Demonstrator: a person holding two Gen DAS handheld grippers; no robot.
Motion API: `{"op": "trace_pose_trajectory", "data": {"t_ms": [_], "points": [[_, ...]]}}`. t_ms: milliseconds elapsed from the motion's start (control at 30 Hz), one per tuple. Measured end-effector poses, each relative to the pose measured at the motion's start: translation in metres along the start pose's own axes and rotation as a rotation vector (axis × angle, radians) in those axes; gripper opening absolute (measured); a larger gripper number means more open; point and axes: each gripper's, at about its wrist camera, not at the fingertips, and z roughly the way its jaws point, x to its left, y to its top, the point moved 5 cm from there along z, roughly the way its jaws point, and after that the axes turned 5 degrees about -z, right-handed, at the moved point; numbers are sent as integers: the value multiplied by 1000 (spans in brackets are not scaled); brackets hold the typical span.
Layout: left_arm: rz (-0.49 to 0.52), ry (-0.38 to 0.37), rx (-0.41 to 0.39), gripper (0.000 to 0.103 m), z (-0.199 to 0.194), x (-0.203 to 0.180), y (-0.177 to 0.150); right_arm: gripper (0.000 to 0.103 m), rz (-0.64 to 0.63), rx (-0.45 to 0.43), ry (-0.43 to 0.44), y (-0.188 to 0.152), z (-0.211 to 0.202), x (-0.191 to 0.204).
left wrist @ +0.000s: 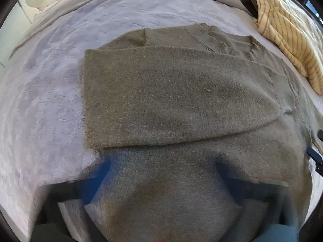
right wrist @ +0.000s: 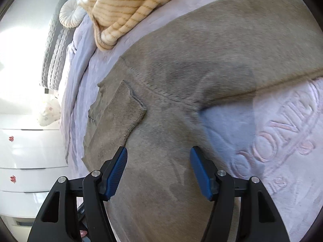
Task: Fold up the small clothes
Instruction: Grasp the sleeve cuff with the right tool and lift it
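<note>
A grey-green knit sweater (left wrist: 171, 92) lies flat on a lavender bedspread (left wrist: 44, 104), one sleeve folded across its body. My left gripper (left wrist: 163, 167) hovers open just above the sweater's near part; its blue fingers (left wrist: 101, 173) are motion-blurred. In the right wrist view the same sweater (right wrist: 201, 60) spreads ahead, with a ribbed cuff (right wrist: 125, 111) lying on it at the left. My right gripper (right wrist: 158, 155) is open over the sweater, its blue pads (right wrist: 117, 173) apart and holding nothing.
A cream striped knit garment (left wrist: 286, 32) is heaped at the far right of the bed and shows in the right wrist view (right wrist: 129, 6) too. The bedspread (right wrist: 282, 141) has embossed lettering. White drawers (right wrist: 26, 161) and a round pillow (right wrist: 70, 16) stand beside the bed.
</note>
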Motion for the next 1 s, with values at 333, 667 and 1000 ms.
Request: {"op": "trace_pose_trajectory", "data": {"t_ms": [333,667,1000], "points": [[85,-44,33,102,4,-67,0,70,88,-111,7,5,-54,-50],[153,-76,82,102,15,-141,-13,70,383,-379,-85,35,-146,-171],[181,-47,92,102,12,-201,-18,70,458,-467,71,74,-142,-201]]}}
